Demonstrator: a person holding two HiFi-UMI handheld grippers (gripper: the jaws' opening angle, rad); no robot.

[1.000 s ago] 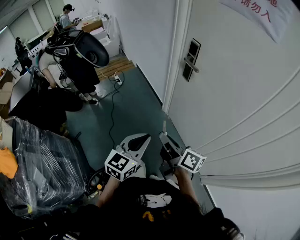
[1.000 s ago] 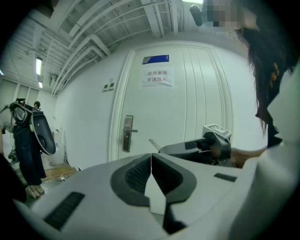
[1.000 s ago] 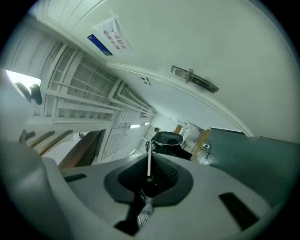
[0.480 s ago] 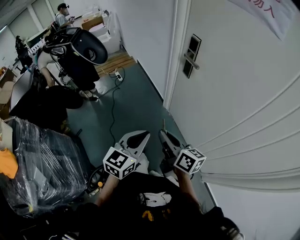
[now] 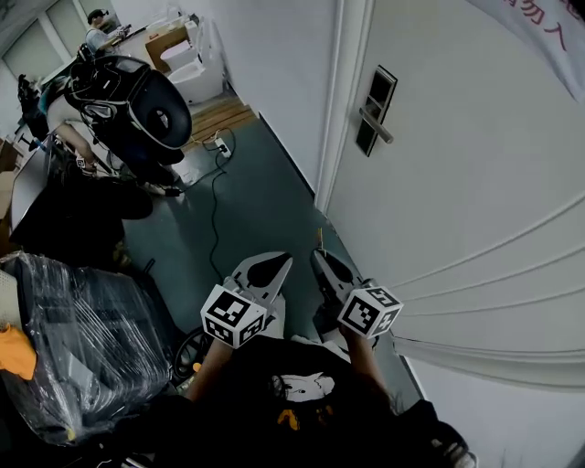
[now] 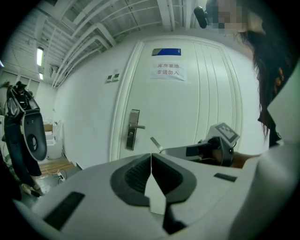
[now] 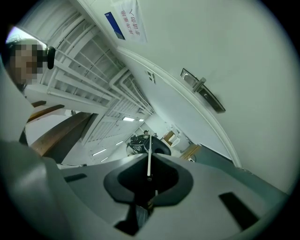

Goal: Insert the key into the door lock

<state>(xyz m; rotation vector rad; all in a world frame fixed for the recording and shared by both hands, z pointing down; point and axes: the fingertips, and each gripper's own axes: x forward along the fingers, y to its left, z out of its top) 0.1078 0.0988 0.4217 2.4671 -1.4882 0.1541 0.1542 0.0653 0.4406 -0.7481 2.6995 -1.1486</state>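
The white door (image 5: pixel 475 183) fills the right of the head view, with a dark lock plate and silver lever handle (image 5: pixel 375 111) on it. My right gripper (image 5: pixel 320 260) is shut on a thin silver key (image 5: pixel 320 241) whose blade sticks out past the jaws. It is held low and well short of the lock. In the right gripper view the key (image 7: pixel 149 161) stands between the closed jaws, with the lock (image 7: pixel 202 90) far off to the upper right. My left gripper (image 5: pixel 279 265) sits beside it, shut and empty. The left gripper view shows the lock (image 6: pixel 132 130) and the key (image 6: pixel 156 144).
A paper notice (image 6: pixel 168 70) hangs high on the door. A cable runs over the teal floor (image 5: pixel 247 210) to a power strip (image 5: pixel 219 143). A plastic-wrapped dark bundle (image 5: pixel 82 329) lies at the left, with a black chair (image 5: pixel 137 110) behind. A person (image 5: pixel 96 23) stands far back.
The head view has swung a little, so the room slides left in the picture. Both grippers stay low and close together, the key still gripped.
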